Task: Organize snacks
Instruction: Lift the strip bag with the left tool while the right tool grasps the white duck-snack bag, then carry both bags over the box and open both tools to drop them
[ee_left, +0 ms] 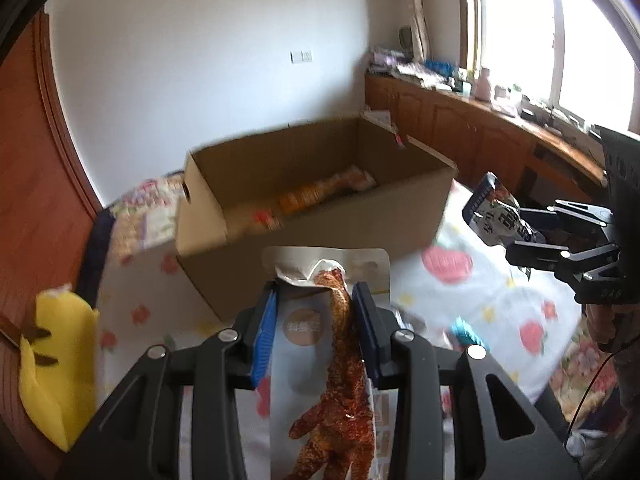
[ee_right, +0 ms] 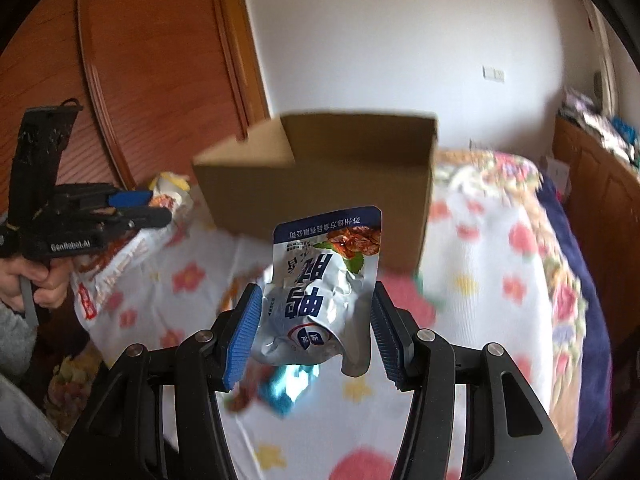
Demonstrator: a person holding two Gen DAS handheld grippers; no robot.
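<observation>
Holding a snack in each hand here, both up in the air over the bed (ee_left: pixel 480 300) with its flowery white cover. The left gripper (ee_left: pixel 316 320) has its jaws partway closed, clamped on a clear-fronted pouch (ee_left: pixel 320 360) with a reddish spicy chicken foot showing through; the pouch's white top sticks out past the blue pads toward the cardboard box (ee_left: pixel 304 184). The right gripper (ee_right: pixel 316 320) has its jaws a bit wider, squeezing a crinkled silver and blue packet (ee_right: pixel 324 280) with Chinese lettering, upside down in that camera. From the left camera you can see that same packet poking up out of the right gripper off to the side, near the box's right corner.

The box sits open on the bed just ahead of both grippers, and a few orange and pale snack bags (ee_left: pixel 320 192) are already lying inside it on the bottom. A teal wrapper (ee_right: pixel 288 388) is on the bedcover below the right gripper, pretty blurry. A yellow plush thing (ee_left: pixel 56 360) sits at the left edge, beside the bed.
</observation>
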